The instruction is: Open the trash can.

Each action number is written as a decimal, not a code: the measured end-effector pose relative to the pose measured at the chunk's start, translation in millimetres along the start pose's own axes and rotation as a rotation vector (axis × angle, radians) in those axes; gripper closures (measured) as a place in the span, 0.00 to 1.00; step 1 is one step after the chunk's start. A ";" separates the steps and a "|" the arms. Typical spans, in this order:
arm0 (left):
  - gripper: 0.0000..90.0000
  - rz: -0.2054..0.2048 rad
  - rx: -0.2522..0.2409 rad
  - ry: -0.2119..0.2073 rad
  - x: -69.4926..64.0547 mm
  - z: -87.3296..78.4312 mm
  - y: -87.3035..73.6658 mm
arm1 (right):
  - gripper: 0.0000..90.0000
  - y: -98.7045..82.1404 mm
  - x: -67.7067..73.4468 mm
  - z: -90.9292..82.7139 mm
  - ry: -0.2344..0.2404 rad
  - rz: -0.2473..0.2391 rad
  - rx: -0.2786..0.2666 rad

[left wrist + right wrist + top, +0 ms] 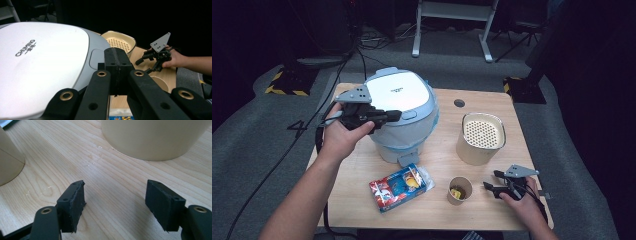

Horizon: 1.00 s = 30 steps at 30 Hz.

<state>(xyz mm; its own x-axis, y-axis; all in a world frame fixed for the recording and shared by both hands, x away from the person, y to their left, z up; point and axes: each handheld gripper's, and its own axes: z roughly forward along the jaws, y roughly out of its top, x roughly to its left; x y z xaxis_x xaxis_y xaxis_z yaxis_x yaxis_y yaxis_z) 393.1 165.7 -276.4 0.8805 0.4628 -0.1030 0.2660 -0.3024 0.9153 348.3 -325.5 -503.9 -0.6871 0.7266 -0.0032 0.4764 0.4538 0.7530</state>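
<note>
A white and pale-blue rice cooker (399,110) stands with its lid down at the table's back left. My left gripper (394,116) is shut with nothing in it, its tips at the front edge of the lid by the latch button. In the left gripper view the joined pads (117,53) hover just over the cooker's lid (42,62). My right gripper (490,180) rests low over the wood at the front right. Its jaws (115,197) stand apart with bare table between them.
A cream pot (481,137) with a perforated insert stands right of the cooker. A paper cup (460,190) holding something yellow sits left of the right gripper. A colourful snack packet (401,186) lies at the front middle of the wooden table (492,215).
</note>
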 end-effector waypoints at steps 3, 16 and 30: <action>1.00 0.002 0.006 -0.001 3.2 7.7 2.4 | 0.36 0.0 0.0 0.0 0.000 0.000 0.000; 1.00 -0.003 0.060 0.064 6.0 23.6 7.1 | 0.36 0.0 -0.1 0.0 0.001 0.000 0.000; 1.00 0.047 0.125 0.112 -2.7 33.8 14.0 | 0.36 0.0 0.0 0.0 0.000 0.001 0.000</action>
<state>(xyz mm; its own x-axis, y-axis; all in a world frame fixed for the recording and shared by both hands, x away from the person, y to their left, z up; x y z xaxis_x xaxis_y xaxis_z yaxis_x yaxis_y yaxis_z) 407.7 132.1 -276.5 0.8460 0.5331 -0.0107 0.2779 -0.4238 0.8621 348.3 -325.5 -503.9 -0.6869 0.7267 -0.0024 0.4768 0.4532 0.7532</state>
